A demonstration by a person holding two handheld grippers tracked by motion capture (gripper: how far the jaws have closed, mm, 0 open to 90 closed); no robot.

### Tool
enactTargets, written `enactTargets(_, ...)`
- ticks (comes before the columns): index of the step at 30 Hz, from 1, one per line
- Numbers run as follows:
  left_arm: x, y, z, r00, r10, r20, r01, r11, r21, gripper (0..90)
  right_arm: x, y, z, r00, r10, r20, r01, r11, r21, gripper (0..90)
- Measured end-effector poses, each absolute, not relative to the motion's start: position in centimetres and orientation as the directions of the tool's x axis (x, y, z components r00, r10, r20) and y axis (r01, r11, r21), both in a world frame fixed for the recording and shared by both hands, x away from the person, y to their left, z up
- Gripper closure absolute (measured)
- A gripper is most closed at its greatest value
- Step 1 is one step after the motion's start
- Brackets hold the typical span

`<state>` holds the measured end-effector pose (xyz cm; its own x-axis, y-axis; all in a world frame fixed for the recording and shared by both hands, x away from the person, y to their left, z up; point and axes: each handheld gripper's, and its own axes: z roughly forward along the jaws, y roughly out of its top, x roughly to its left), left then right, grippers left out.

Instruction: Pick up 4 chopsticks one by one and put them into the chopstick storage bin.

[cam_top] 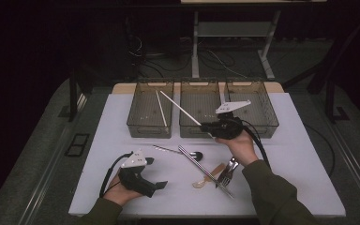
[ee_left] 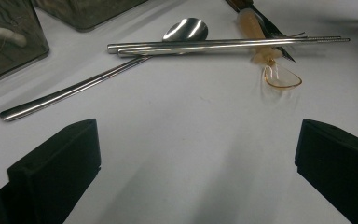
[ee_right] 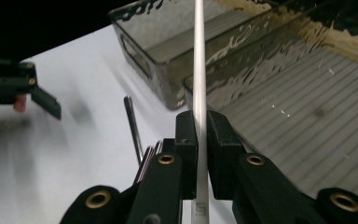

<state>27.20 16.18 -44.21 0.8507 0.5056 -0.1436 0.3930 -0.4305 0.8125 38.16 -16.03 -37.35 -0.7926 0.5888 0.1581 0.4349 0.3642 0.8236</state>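
Observation:
My right gripper (cam_top: 205, 125) is shut on a long white chopstick (cam_top: 180, 108), held above the front wall of the middle clear bin (cam_top: 194, 131). The stick slants up and to the left, and its tip reaches over the left bin (cam_top: 143, 129). In the right gripper view the chopstick (ee_right: 199, 70) runs straight up from between the pinched jaws of the right gripper (ee_right: 201, 126). A second white chopstick (cam_top: 161, 108) lies inside the left bin. My left gripper (cam_top: 161, 184) rests low at the front left and, in its own view, the left gripper (ee_left: 196, 154) has wide-apart jaws with bare table between them.
A third clear bin (cam_top: 262, 126) stands at the back right. Mid-table lie a metal spoon (ee_left: 98, 79), a pair of metal chopsticks (ee_left: 223, 44), an amber plastic spoon (ee_left: 279, 74) and a fork (cam_top: 227, 173). The white mat (cam_top: 98, 140) ends near the table edges.

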Motion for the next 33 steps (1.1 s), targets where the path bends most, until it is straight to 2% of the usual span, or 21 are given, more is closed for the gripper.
enactTargets(12,27.2,16.1,-44.1,0.855,0.499,-0.145,0.389,-0.429,0.815,0.0,41.1,-11.7,-36.0,-0.777,0.608,0.160,0.446,0.353,0.823,83.7)
enactTargets(33,27.2,16.1,-44.1,0.860,0.490,-0.145,0.382,-0.429,0.819,0.0,46.1,-2.8,-36.5,-0.756,0.638,0.147,0.491,0.403,0.772,83.7)
